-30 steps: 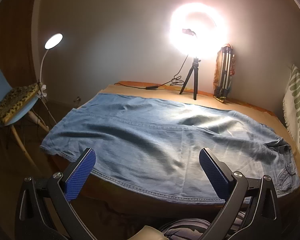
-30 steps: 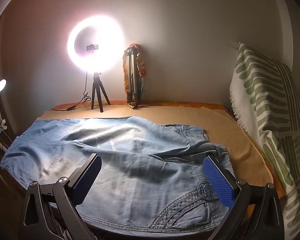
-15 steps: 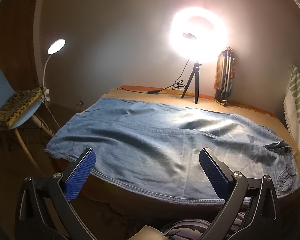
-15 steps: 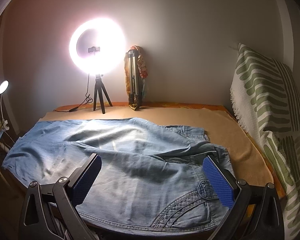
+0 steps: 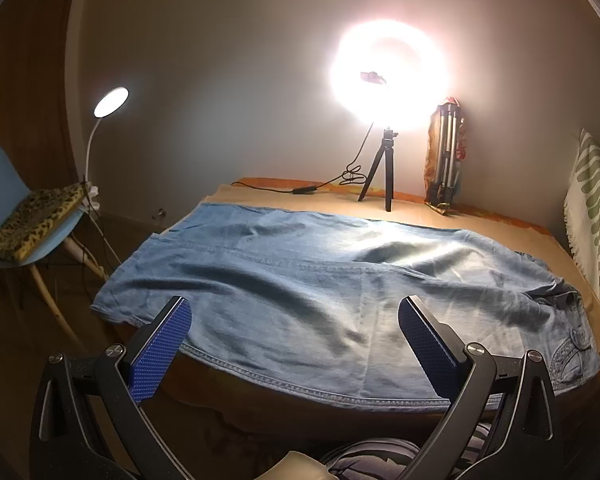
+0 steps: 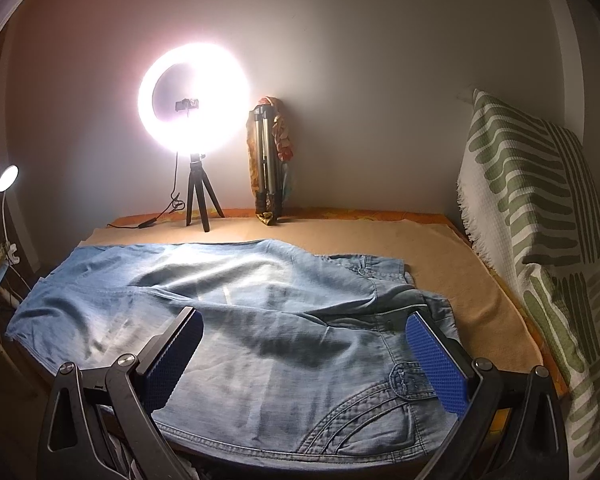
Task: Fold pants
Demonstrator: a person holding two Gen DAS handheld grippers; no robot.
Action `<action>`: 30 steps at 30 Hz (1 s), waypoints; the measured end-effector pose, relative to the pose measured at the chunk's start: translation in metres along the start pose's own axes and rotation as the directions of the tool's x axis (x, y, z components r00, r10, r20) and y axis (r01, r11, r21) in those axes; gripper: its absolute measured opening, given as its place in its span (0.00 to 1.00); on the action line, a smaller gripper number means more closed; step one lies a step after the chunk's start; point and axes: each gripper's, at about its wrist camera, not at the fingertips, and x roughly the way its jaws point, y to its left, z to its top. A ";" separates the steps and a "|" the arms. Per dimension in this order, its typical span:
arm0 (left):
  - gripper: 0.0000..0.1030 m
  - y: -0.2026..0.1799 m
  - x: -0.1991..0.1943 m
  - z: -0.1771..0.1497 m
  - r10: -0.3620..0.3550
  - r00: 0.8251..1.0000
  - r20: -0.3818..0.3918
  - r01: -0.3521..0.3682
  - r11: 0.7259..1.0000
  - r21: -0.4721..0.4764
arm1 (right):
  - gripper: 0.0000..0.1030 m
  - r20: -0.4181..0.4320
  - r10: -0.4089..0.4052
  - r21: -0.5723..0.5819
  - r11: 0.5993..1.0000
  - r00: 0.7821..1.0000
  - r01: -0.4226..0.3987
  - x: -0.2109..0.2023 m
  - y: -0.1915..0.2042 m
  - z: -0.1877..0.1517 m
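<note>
Both grippers backed off slightly | jeans [image 5: 320, 300] flat, unheld | fingers [image 6: 436, 364] spread wide

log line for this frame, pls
task: fold pants | jeans: spread on bed, unfolded | left gripper: open, above near edge | right gripper: open, over waist end | contact: none

the room is dim and warm. most of the light comes from the big ring light [image 5: 388, 76] by the wall. it glares so hard in my left view that its middle goes white. a small lamp [image 5: 111, 101] glows at the left. my pants [image 6: 236, 320] have dark shadows in the folds. the edges of both views bend and go dark.
</note>
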 end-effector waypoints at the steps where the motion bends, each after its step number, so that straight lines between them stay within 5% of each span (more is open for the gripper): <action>1: 1.00 0.000 0.000 0.000 -0.001 1.000 0.000 0.001 1.000 0.001 | 1.00 0.000 0.000 0.000 1.000 1.000 0.000 0.000 0.000 0.000; 30: 1.00 0.000 -0.001 0.001 -0.001 1.000 -0.001 0.001 1.000 0.011 | 1.00 -0.001 0.007 0.007 1.000 1.000 -0.007 -0.002 -0.002 -0.004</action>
